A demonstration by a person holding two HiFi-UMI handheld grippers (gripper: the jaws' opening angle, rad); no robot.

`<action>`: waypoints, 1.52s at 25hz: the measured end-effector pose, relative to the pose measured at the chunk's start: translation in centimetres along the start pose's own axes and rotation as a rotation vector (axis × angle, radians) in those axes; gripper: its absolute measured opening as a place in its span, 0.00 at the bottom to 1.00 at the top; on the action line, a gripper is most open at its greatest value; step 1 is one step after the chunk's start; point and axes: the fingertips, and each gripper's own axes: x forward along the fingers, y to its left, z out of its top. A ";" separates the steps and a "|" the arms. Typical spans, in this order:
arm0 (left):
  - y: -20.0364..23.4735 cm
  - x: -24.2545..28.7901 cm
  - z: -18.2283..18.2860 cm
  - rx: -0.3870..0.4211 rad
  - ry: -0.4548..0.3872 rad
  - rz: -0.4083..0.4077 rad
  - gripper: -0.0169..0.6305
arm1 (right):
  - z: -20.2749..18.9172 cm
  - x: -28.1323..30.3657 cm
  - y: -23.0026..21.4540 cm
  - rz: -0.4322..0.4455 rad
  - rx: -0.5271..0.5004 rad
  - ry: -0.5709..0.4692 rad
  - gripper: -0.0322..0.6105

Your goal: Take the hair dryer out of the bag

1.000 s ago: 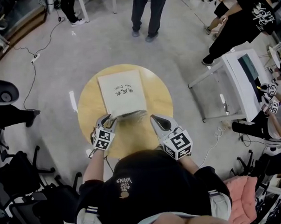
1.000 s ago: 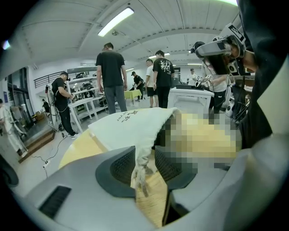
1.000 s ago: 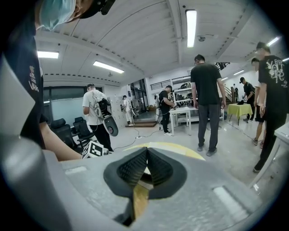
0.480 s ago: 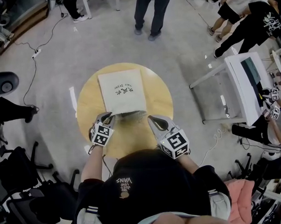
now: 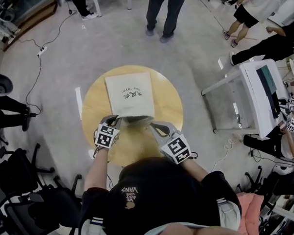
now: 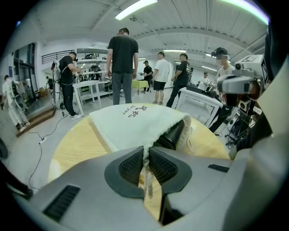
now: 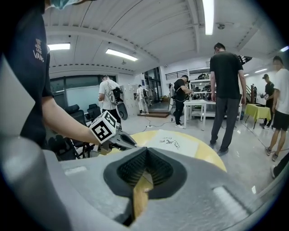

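A white cloth bag [image 5: 130,93] with dark lettering lies flat on the round wooden table [image 5: 95,109], its mouth toward me. The black hair dryer [image 6: 174,134] pokes out of that mouth, mostly hidden inside. My left gripper [image 5: 117,120] is at the mouth's left corner. Its jaws are closing, and in the left gripper view [image 6: 145,162] the pads pinch a strip of the bag's [image 6: 131,124] rim. My right gripper [image 5: 152,125] hovers at the mouth's right side, shut with nothing between its jaws. Only tabletop shows past the jaws in the right gripper view [image 7: 144,173].
Several people stand on the floor beyond the table, the nearest a standing person [image 5: 164,11]. A white bench [image 5: 262,92] is at the right. Dark chairs [image 5: 13,179] crowd the left, and a cable [image 5: 35,70] runs across the floor.
The left gripper's jaws have come together on the bag's rim. The right gripper has dropped and moved in toward the bag's mouth.
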 end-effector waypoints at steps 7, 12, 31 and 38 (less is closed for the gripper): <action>0.3 -0.5 0.8 -0.057 0.016 0.015 0.09 | -1.9 2.0 0.4 0.043 -0.054 0.057 0.05; 0.4 -0.5 1.9 -0.068 0.008 0.026 0.09 | -2.9 3.1 0.5 0.088 -0.091 0.083 0.05; 0.7 0.7 3.9 -0.105 0.037 0.039 0.09 | -5.8 5.8 0.1 0.159 -0.247 0.217 0.22; 0.8 1.3 4.6 -0.101 0.050 0.040 0.09 | -6.8 7.0 0.0 0.201 -0.375 0.271 0.22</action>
